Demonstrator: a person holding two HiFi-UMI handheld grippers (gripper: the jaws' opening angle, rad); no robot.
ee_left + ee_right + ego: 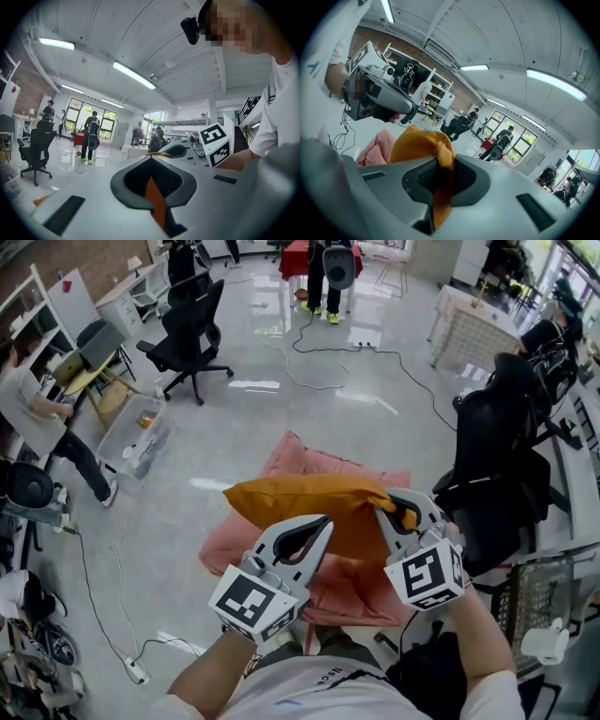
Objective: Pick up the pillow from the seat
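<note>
A: Pillow (309,498), where's it at?
B: Centre of frame in head view. Orange, held up over the pink seat (319,463), spanning betw. both grippers.
A: Left gripper (322,523)?
B: Lower centre-left. Jaws pressed together on a thin bit of pillow fabric; an orange sliver shows in the slot in left gripper view.
A: Right gripper (382,510)?
B: Centre-right, pinching the pillow's right corner. In right gripper view orange cloth bunches over the jaws & hangs thru them.
A: Surroundings?
B: Black office chair (497,456) at right edge, just beside the seat. Another black chair (192,329) upper left, well apart. Person (316,282) standing top centre. Glossy floor (281,399) w/ cables.
</note>
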